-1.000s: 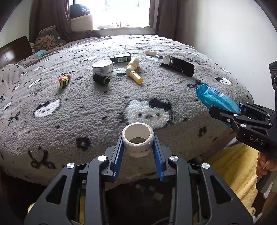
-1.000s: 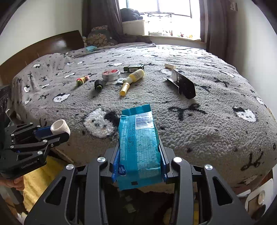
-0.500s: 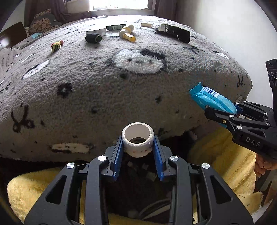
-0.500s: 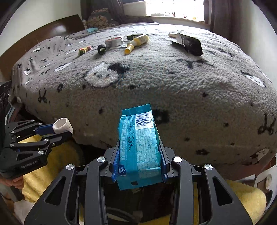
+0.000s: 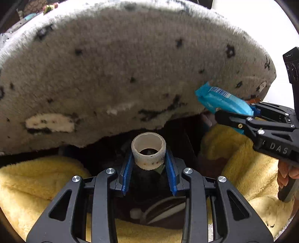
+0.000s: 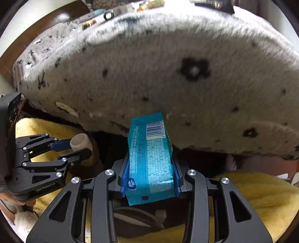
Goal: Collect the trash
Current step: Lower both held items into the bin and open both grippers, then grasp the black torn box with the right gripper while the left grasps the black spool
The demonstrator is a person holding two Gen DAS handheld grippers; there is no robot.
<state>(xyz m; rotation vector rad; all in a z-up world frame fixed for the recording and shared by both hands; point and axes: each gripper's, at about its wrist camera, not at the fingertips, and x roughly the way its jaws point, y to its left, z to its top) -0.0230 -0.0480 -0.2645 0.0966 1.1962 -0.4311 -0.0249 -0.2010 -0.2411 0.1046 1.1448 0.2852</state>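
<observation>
My left gripper (image 5: 149, 158) is shut on an empty cardboard tape roll (image 5: 148, 148), held in the air below the bed's edge. It also shows in the right wrist view (image 6: 78, 147), holding the roll (image 6: 80, 142). My right gripper (image 6: 150, 160) is shut on a blue snack wrapper (image 6: 150, 155) with a barcode. It shows at the right of the left wrist view (image 5: 237, 114) with the wrapper (image 5: 222, 101) sticking out. Both point downward in front of the bed.
The grey fleece blanket with black marks (image 5: 130, 65) overhangs the bed edge above both grippers. A yellow fluffy cloth (image 5: 37, 183) lies below on both sides, around a dark opening (image 5: 153, 211) with blurred items inside. Small items (image 6: 108, 15) lie far back on the bed.
Both grippers have tilted and dropped from above the bed top to below its front edge, still holding the roll and the wrapper. The bed top has slid out of view.
</observation>
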